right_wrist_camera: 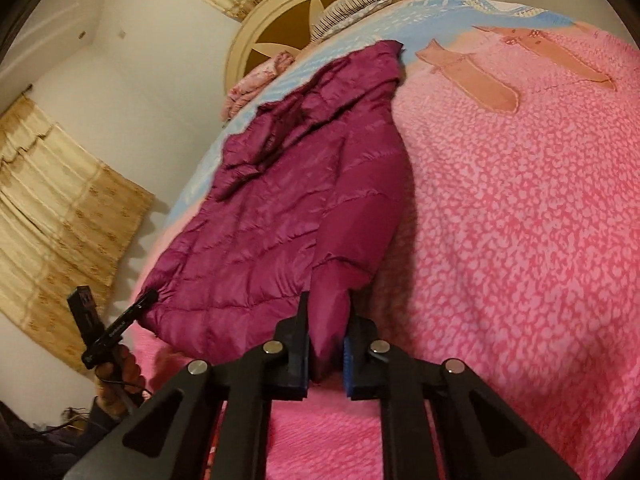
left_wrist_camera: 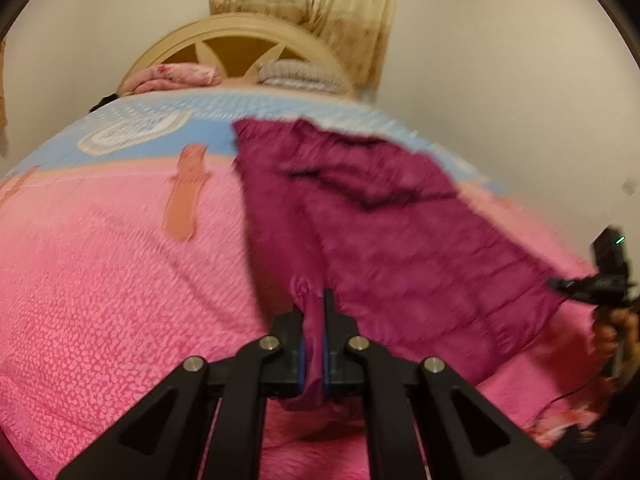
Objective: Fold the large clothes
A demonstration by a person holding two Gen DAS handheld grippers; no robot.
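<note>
A magenta quilted jacket [left_wrist_camera: 380, 220] lies spread on a pink bedspread [left_wrist_camera: 100, 280], its collar end toward the headboard. In the left wrist view my left gripper [left_wrist_camera: 314, 316] is shut on a fold of the jacket's near hem, which bunches between the blue pads. The right gripper [left_wrist_camera: 558, 283] shows at the jacket's right corner, with a hand [left_wrist_camera: 616, 332] behind it. In the right wrist view the jacket [right_wrist_camera: 288, 208] runs up the bed's left side, and my right gripper [right_wrist_camera: 326, 312] is shut on its near corner. The left gripper [right_wrist_camera: 146, 296] touches the jacket's lower left corner.
The pink bedspread [right_wrist_camera: 520, 220] has a blue band and peach patches near a round cream headboard [left_wrist_camera: 240, 32]. Folded pink bedding [left_wrist_camera: 172, 76] and a grey pillow [left_wrist_camera: 296, 74] lie against it. Beige curtains [right_wrist_camera: 60, 200] hang on the wall beside the bed.
</note>
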